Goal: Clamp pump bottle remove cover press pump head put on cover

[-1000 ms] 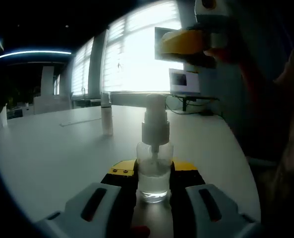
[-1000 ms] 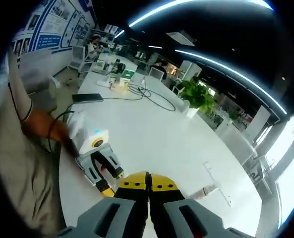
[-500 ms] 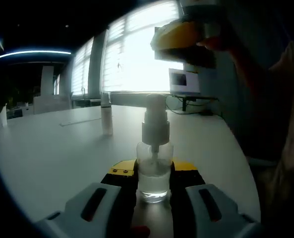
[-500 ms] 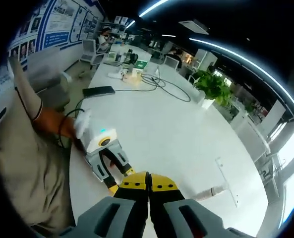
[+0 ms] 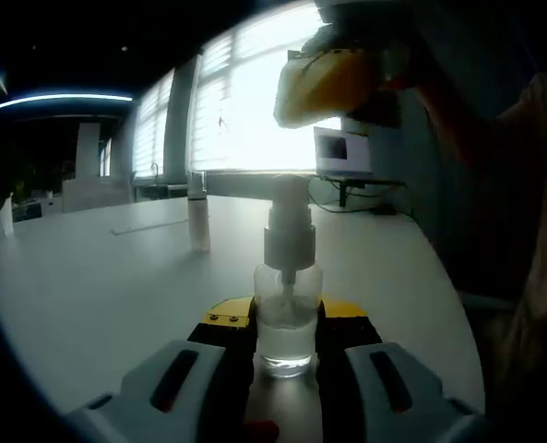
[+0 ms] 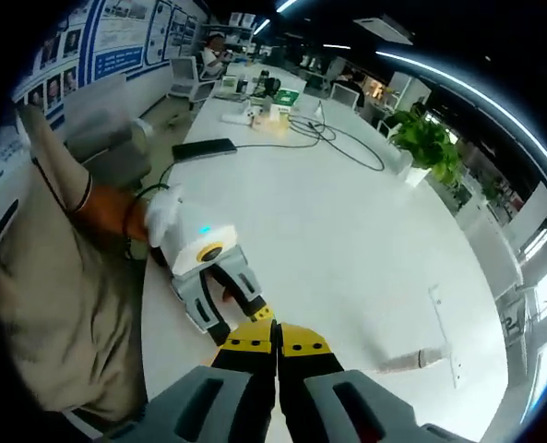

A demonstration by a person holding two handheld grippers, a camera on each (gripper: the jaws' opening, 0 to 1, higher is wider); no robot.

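A clear pump bottle (image 5: pixel 287 300) with a white pump head (image 5: pixel 290 208) stands upright on the white table (image 5: pixel 89 286). My left gripper (image 5: pixel 287 325) is shut on its body. My right gripper (image 5: pixel 333 83) hangs above the pump head, a little to its right, yellow tips down. In the right gripper view its jaws (image 6: pixel 275 337) are shut together with nothing between them, right over the left gripper (image 6: pixel 245 318), which a gloved hand holds. The bottle is hidden under them there. The clear cover (image 5: pixel 197 217) stands apart on the table, far left of the bottle.
A monitor (image 5: pixel 342 152) and bright windows stand behind the table. The table's edge runs close on the right. A dark phone (image 6: pixel 204 148), cables and a plant (image 6: pixel 425 148) lie at the far end. The person's sleeve (image 6: pixel 42 268) is beside the left gripper.
My right gripper has shifted left and slightly down, closer over the pump head. The left gripper and bottle have stayed still.
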